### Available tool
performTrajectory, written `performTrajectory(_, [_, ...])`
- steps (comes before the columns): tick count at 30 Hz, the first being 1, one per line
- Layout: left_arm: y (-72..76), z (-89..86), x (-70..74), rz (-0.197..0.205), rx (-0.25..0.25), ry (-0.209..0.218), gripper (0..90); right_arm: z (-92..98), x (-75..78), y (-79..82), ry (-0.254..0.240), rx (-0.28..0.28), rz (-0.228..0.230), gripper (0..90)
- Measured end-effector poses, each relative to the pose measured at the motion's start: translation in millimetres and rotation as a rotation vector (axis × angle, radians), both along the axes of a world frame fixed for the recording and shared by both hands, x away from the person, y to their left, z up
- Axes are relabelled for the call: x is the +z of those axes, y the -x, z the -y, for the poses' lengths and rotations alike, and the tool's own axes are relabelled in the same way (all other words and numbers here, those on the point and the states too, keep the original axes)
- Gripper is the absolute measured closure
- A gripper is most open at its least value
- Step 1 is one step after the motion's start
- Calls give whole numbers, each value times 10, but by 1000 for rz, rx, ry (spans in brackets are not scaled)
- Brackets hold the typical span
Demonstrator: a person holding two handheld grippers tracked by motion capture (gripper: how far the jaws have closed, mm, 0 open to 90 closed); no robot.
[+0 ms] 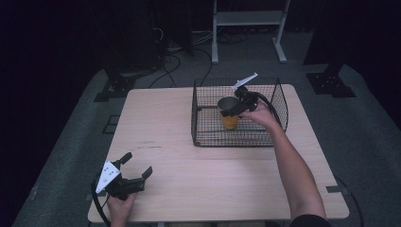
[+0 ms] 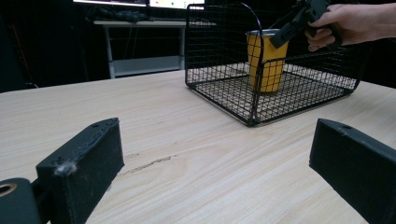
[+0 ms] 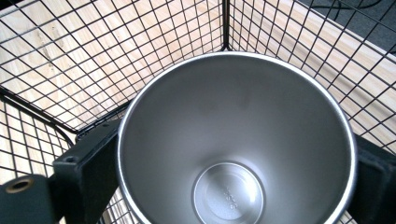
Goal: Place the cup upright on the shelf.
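Note:
A yellow cup [image 1: 230,121] with a bare steel inside stands upright in a black wire basket [image 1: 236,138] on the right half of the wooden table [image 1: 189,184]. My right gripper [image 1: 229,109] reaches down into the basket and is shut on the cup near its rim. In the right gripper view, the cup [image 3: 233,140] sits between the two jaws, which press on opposite sides of it. My left gripper [image 1: 137,164] rests low at the table's front left corner, open and empty. Past its spread jaws, the left gripper view has the basket [image 2: 215,46] and cup [image 2: 267,65].
The basket takes up the table's back right part. Bare wood lies between the left gripper [image 2: 219,163] and the basket. Behind the table stand a white metal frame [image 1: 248,19], floor cables [image 1: 175,52] and black stand bases [image 1: 331,84].

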State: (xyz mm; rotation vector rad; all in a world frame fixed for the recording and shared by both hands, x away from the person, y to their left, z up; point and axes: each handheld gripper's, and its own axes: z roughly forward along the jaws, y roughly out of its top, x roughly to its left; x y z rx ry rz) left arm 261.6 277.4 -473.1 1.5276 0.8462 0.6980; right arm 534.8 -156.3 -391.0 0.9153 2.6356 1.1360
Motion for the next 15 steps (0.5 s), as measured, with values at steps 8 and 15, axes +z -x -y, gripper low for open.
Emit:
performTrajectory(8, [-1,1,0,0,0,1,23,21,-14,39,-4,-2,8,65])
performTrajectory(15, [-1,6,0,-1,1,-3,23,48,-18,68,-5,-7,10,62])
